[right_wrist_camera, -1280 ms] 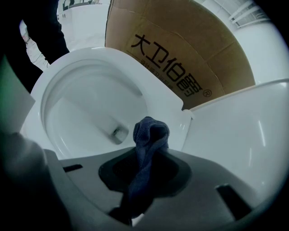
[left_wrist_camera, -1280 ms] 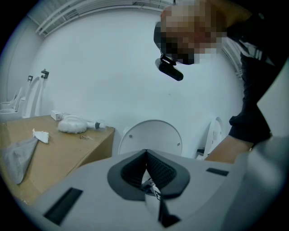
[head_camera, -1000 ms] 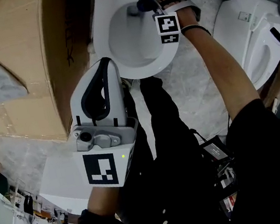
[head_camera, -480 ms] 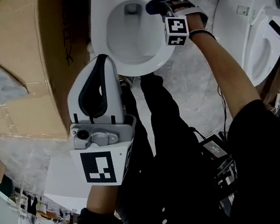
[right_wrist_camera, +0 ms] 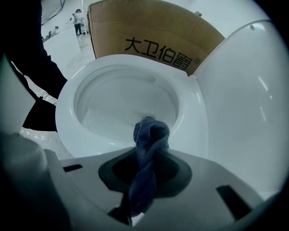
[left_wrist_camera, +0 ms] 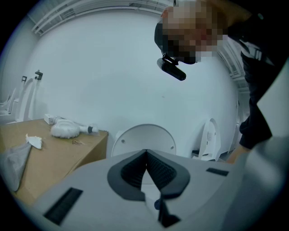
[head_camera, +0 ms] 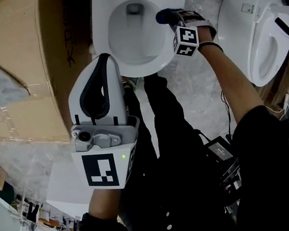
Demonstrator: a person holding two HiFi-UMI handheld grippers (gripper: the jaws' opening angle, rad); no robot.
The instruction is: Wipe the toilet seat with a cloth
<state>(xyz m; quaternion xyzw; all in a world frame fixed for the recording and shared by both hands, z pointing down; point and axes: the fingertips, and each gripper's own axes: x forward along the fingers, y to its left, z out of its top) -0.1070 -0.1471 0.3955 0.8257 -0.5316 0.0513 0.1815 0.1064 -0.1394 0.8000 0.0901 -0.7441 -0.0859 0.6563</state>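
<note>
The toilet seat [right_wrist_camera: 63, 108] is smooth, glossy white and catches soft highlights; whether it is plastic or ceramic cannot be told. The cloth [right_wrist_camera: 151, 135] is dark blue fabric with a fine ribbed, matt weave. The left tool [left_wrist_camera: 145, 153] has a matt pale-grey plastic shell, and its pads [left_wrist_camera: 128, 173] are black, finely ribbed and rubbery-looking. The box [head_camera: 16, 68] is matt brown cardboard. The floor [head_camera: 197, 84] looks like mottled grey stone.

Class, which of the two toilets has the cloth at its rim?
The toilet beside the cardboard box; the right gripper holds the blue cloth there.
</note>
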